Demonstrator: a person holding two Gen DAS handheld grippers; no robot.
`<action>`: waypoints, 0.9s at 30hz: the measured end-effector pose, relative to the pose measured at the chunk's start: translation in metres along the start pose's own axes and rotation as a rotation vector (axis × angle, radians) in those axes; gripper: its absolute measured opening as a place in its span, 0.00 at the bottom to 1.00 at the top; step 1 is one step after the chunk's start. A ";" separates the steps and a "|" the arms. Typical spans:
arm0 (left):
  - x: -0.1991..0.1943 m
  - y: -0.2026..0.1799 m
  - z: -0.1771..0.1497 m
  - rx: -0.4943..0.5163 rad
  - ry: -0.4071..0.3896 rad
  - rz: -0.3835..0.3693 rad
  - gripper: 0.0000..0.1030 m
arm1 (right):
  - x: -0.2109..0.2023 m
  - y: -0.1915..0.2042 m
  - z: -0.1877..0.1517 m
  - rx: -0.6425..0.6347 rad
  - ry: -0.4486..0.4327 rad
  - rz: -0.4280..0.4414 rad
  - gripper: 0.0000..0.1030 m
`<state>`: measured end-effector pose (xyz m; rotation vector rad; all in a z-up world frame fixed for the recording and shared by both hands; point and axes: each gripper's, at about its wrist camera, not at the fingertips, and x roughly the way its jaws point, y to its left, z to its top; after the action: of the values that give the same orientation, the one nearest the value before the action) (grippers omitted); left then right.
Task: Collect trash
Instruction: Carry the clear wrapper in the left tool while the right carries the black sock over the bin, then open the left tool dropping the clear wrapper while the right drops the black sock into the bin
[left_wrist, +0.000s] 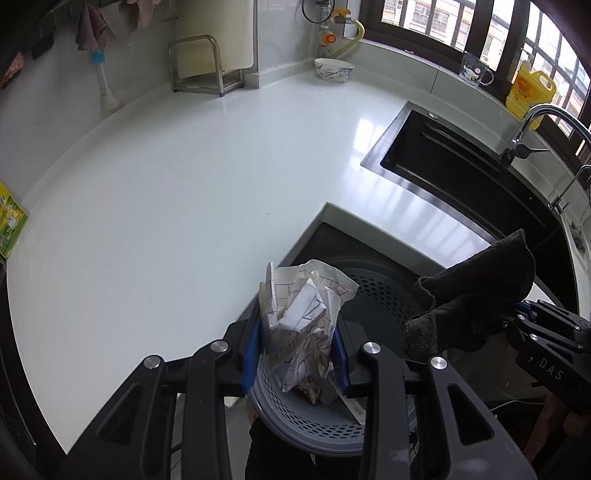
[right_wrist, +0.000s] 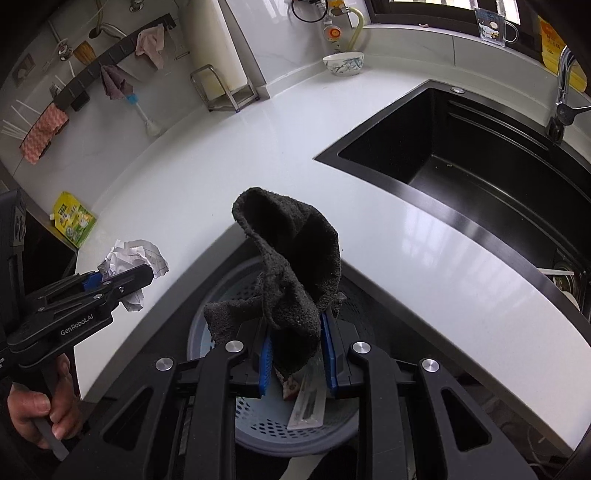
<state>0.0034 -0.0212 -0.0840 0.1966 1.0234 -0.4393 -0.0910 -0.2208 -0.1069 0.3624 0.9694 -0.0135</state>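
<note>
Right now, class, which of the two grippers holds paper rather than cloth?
The left gripper: it clamps crumpled paper above the bin; the right gripper grips a dark cloth.

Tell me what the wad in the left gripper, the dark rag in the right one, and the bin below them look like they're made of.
Wad: thin printed paper, matte, going by its sharp creases and ruled lines. Dark rag: looks like terry cotton or microfibre, with a nubby looped pile and limp folds. Bin: probably moulded plastic, smooth grey-blue, with even punched holes.
</note>
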 end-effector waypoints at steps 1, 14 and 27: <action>0.001 -0.003 -0.004 -0.004 0.006 0.003 0.31 | 0.002 -0.001 -0.003 -0.007 0.011 -0.001 0.21; 0.013 -0.009 -0.029 -0.084 0.052 0.071 0.42 | 0.022 0.001 -0.014 -0.111 0.108 0.031 0.21; -0.009 -0.008 -0.033 -0.149 0.025 0.138 0.72 | 0.009 0.006 -0.008 -0.171 0.097 0.053 0.51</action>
<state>-0.0296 -0.0138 -0.0929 0.1388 1.0554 -0.2349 -0.0912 -0.2114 -0.1168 0.2323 1.0484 0.1357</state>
